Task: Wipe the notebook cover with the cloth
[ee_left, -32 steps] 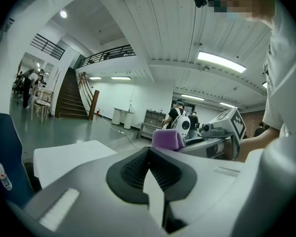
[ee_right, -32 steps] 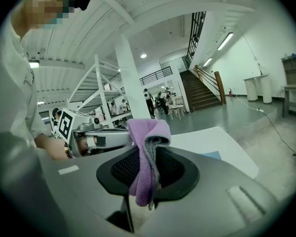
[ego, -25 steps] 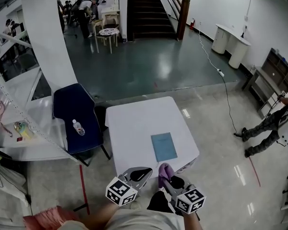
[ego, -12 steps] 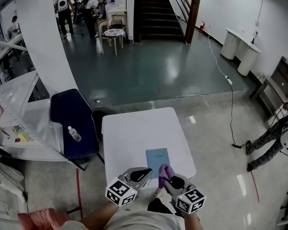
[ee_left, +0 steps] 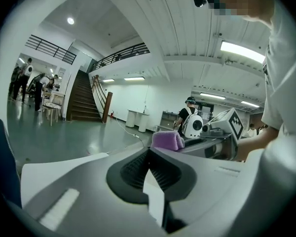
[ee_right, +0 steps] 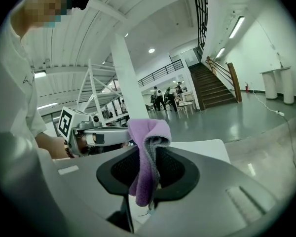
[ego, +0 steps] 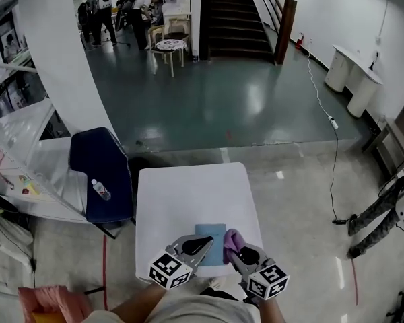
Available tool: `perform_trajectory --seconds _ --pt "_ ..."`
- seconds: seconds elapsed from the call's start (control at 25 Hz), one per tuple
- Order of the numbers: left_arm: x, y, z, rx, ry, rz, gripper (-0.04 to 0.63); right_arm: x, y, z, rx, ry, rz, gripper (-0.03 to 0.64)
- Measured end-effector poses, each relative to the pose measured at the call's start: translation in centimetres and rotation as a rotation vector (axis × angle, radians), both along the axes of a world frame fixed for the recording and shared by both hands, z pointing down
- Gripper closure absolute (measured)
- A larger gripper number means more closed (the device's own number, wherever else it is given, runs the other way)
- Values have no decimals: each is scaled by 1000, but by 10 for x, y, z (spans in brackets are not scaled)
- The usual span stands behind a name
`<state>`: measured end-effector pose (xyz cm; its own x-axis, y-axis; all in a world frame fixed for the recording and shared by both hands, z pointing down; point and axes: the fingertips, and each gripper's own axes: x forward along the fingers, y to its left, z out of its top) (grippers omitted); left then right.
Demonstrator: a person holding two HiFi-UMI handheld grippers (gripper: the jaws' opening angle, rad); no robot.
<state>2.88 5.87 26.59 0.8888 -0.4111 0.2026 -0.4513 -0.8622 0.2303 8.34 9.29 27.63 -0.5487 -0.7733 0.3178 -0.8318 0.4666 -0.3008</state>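
The light blue rectangular notebook [ego: 211, 236] lies flat and closed on the near part of the white square table [ego: 188, 194], close to the near edge and roughly midway between left and right. Its cover is plain and matte, with no print that I can make out. Its sides run square with the table's sides.

My left tongs [ego: 198, 245] have their 2 jaws together, the ribbed dark pads [ee_left: 133, 169] meeting at the tip with nothing between them. From the head view, their tip sits over the notebook's near left part; I cannot tell whether it touches the cover.

My right tongs [ego: 237, 251] are clamped on the purple fleecy cloth [ee_right: 147, 147]. The cloth is folded over itself: 1 bunched fold stands up above the jaws and a tail hangs down between the pads. In the head view that bunch shows just at the notebook's right edge, and I cannot tell whether cloth and cover are in contact. Both tongs are side by side, near each other, tips pointing far.

To the left of the table stands a dark blue chair [ego: 101, 173] with a clear plastic bottle [ego: 100, 189] lying on its seat. Farther off, beyond the shiny grey floor [ego: 222, 106], a dark staircase [ego: 232, 12] rises, and several people [ego: 121, 5] stand at far left.
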Motion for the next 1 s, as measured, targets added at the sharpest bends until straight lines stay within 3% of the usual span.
perform_trajectory --seconds 0.52,1.0 --pt "55 -29 10 1 -18 -68 595 57 -36 13 5 -12 -80 512" --pt "49 -40 20 -30 -38 -105 595 53 -45 26 -30 -9 -122 512"
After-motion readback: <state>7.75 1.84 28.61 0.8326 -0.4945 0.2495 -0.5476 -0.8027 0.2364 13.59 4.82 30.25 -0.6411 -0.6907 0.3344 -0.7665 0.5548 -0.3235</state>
